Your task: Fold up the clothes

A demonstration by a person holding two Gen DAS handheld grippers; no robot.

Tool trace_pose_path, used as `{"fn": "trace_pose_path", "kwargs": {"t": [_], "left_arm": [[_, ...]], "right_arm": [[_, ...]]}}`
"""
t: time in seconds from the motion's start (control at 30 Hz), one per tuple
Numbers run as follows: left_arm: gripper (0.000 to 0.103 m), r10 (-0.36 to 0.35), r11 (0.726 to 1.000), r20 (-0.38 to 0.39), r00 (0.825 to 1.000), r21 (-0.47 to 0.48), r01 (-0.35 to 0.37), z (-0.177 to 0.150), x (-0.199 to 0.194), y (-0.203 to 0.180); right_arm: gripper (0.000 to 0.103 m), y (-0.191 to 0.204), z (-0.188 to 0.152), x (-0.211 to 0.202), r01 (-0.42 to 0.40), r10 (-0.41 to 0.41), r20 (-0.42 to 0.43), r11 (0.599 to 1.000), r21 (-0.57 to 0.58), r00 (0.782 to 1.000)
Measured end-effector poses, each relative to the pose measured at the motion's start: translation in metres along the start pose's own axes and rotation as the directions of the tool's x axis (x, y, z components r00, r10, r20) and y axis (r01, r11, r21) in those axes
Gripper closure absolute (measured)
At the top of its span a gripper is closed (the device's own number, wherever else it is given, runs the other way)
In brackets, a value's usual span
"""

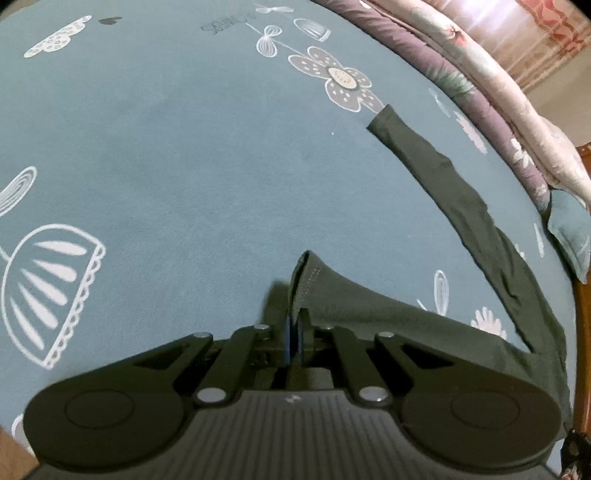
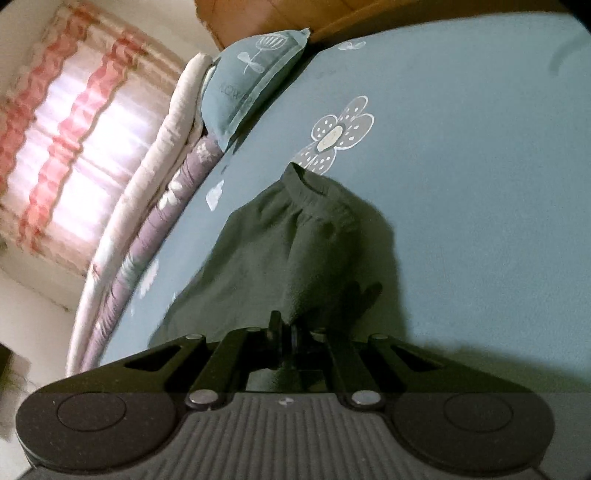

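A dark green garment (image 1: 461, 206), likely trousers, lies on a teal bedsheet with white flower prints. In the left wrist view one long leg runs toward the upper right, and my left gripper (image 1: 294, 325) is shut on a stitched hem corner (image 1: 306, 277) lifted off the sheet. In the right wrist view the garment (image 2: 280, 243) rises in a bunch with its elastic waistband (image 2: 314, 192) at the far end. My right gripper (image 2: 286, 332) is shut on the cloth near the camera.
A folded purple and cream quilt (image 1: 491, 92) runs along the bed's far side, also seen as the quilt (image 2: 147, 206) in the right wrist view. A teal pillow (image 2: 251, 85) lies by a wooden headboard (image 2: 258, 18). A curtained window (image 2: 62, 122) is behind.
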State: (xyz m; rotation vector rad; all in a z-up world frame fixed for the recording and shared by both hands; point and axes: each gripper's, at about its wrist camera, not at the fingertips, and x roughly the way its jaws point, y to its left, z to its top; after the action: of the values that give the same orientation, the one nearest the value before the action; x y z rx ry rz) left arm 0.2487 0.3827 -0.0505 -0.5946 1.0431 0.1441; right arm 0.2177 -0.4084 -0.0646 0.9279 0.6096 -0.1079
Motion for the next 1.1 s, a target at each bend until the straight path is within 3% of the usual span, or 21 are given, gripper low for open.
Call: {"fn": "trace_pose_path", "kwargs": {"t": [0.17,0.27,0.4,0.57,0.73,0.87,0.93,1.1], "left_arm": [[0.099,0.078,0.996,-0.046,0.996,-0.044,-0.08,-0.002,0.014,0.012],[0.096,0.084,0.993,-0.06,0.995,-0.074,-0.089,0.001,0.023,0.018],[0.096,0.122,0.987,0.01,0.992,-0.105,-0.121,0.013,0.007,0.022],[0.095,0.198,0.979,0.073,0.977,-0.073,-0.193,0.028,-0.01,0.008],[0.095,0.102,0.994,0.071,0.992,0.027,-0.105,0.022,-0.008,-0.05],[0.093,0.02,0.986,0.037,0.999,0.167,-0.026,0.005,-0.003,-0.117],[0.087,-0.027,0.972,0.011,1.0,0.234,0.024,-0.005,0.002,-0.153],[0.086,-0.124,0.904,-0.112,0.986,0.398,0.159,-0.036,0.029,-0.248]], "right_arm": [[0.097,-0.006,-0.003,-0.01,0.074,-0.074,0.006,0.997,-0.027,0.997],[0.08,-0.009,-0.005,-0.017,0.118,-0.118,0.01,0.992,-0.043,0.993],[0.061,-0.014,-0.008,-0.025,0.177,-0.176,0.017,0.982,-0.064,0.984],[0.061,-0.024,0.01,-0.033,0.207,-0.203,0.059,0.975,-0.078,0.977],[0.061,-0.026,0.023,0.001,0.195,-0.196,0.006,0.969,-0.15,0.981],[0.061,-0.004,0.024,0.026,0.197,-0.202,0.009,0.939,-0.283,0.979],[0.061,0.008,0.026,0.037,0.17,-0.18,-0.003,0.93,-0.326,0.984],[0.058,0.03,0.025,0.071,0.147,-0.182,-0.035,0.881,-0.451,0.983]]}}
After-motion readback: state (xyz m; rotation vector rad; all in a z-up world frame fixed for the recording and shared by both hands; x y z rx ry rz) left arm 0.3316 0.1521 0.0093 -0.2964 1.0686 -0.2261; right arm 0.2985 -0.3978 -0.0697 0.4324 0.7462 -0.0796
